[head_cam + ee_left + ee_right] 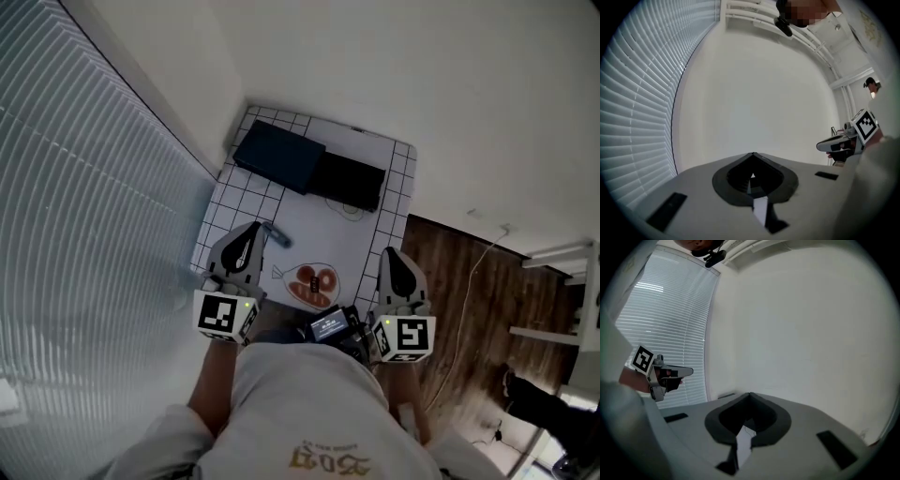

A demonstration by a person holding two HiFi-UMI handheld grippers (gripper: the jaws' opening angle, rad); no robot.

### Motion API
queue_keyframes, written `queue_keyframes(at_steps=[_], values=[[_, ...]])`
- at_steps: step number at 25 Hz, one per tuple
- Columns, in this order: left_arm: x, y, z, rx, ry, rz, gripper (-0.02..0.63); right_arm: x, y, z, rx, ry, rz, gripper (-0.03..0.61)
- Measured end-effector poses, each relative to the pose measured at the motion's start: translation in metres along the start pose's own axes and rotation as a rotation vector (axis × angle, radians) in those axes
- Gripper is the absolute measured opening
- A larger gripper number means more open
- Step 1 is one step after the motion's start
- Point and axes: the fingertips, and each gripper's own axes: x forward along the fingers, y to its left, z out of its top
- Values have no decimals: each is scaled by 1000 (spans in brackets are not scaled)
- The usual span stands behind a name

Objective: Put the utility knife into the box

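The utility knife (278, 237), small and blue-grey, lies on the white grid-patterned table (394, 187), just right of my left gripper's tip. At the table's far side sits a dark blue box (279, 157), with a black flat part (349, 180) beside it on the right. My left gripper (255, 228) is raised near the table's near left edge, shut and empty; its jaws meet in a point (753, 153) against the bare wall. My right gripper (388, 253) hangs at the near right edge, also shut with nothing in it (750, 393).
A picture of red food in an oval outline (312, 284) lies between the grippers. A small device with a lit screen (330, 326) sits at the person's chest. Window blinds (84, 206) run along the left; wooden floor (469, 300) and a cable lie to the right.
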Motion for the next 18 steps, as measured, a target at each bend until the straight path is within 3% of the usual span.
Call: queue_keyframes(at_steps=[6,18], values=[[12,3,2,-6,15,-1,6,17,-5,6,0,4,24,7],[49,27,-26,-17,65,-38,6,51,-13,-13,18,79,-15,8]])
